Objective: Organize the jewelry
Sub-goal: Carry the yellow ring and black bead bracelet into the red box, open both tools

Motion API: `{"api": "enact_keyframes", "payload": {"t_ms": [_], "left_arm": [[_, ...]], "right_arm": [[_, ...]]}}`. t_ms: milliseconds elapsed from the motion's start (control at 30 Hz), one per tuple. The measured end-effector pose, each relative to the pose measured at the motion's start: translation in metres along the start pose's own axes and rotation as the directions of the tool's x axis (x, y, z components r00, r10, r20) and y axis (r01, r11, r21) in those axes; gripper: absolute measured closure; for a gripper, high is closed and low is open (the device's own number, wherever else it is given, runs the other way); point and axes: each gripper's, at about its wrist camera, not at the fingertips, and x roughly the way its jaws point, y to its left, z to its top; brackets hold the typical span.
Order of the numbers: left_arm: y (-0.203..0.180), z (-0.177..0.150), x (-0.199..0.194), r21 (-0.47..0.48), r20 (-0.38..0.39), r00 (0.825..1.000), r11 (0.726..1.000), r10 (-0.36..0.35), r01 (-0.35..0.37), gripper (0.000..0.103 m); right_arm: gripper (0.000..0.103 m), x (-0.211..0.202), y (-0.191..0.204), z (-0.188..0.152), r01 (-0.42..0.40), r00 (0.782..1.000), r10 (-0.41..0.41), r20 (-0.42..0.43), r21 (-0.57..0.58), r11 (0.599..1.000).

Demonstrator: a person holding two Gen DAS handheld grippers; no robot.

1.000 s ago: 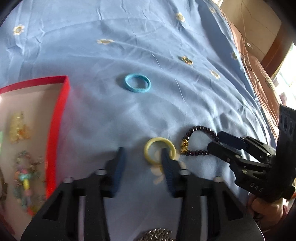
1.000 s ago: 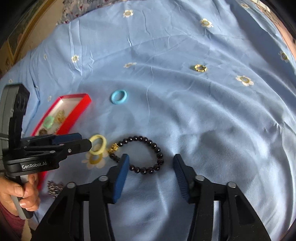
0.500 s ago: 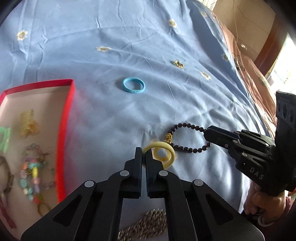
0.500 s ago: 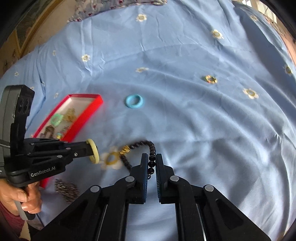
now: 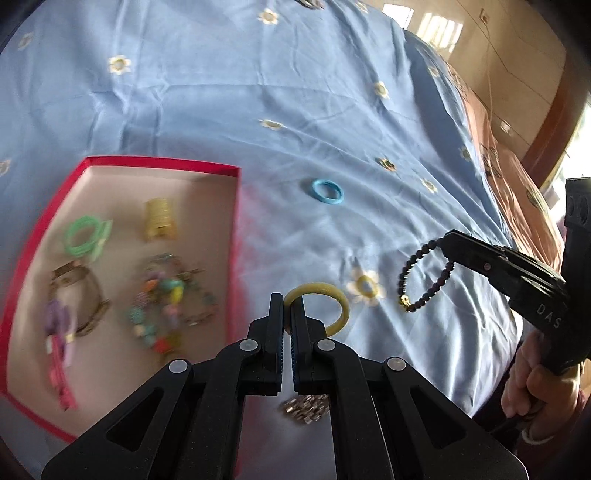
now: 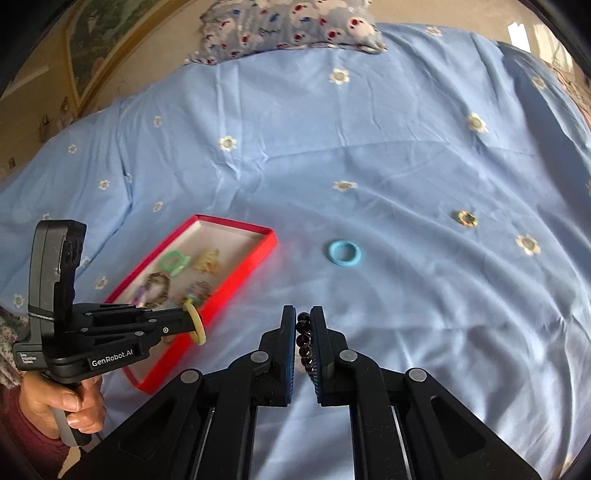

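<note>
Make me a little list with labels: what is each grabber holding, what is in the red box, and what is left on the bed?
left gripper: jaws shut on yellow ring bracelet
right gripper: jaws shut on dark beaded bracelet
red cardboard tray: green hoop, gold clip, colourful beaded pieces
blue flowered bedsheet: light blue ring, small gold ring, silver chain heap

bed: blue daisy-print sheet (image 6: pixel 369 147) | floral pillow (image 6: pixel 291 26) at head | wooden wall panel (image 5: pixel 517 55) | daylight
</note>
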Motion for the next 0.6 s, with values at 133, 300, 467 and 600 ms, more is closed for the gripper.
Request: {"api": "enact_keyframes", "payload": {"t_ms": [133,300,467,600], "left_arm": [[0.020,-0.007,-0.013,-0.037,0.014,1.000,0.999,0.026,-0.025,0.101],[0.046,-0.018,-0.027,-0.091,0.020,0.998,0.994,0.060,-0.058,0.101],[0.067,-0.029,-0.039,-0.134,0.023,0.996,0.987,0.089,-0.085,0.101],[0.083,-0.035,-0.047,-0.159,0.024,0.993,0.981,0.113,-0.108,0.101]], "right_arm": [[0.096,0.002,0.017,0.003,-0.029,1.000,0.029,0.001,-0.021,0.999],[0.096,0.005,0.038,0.007,-0.075,0.997,0.075,0.000,-0.039,0.996],[0.096,0.010,0.062,0.011,-0.122,0.993,0.122,-0.004,-0.071,0.990],[0.096,0.014,0.079,0.013,-0.159,0.987,0.159,-0.010,-0.088,0.983]]}}
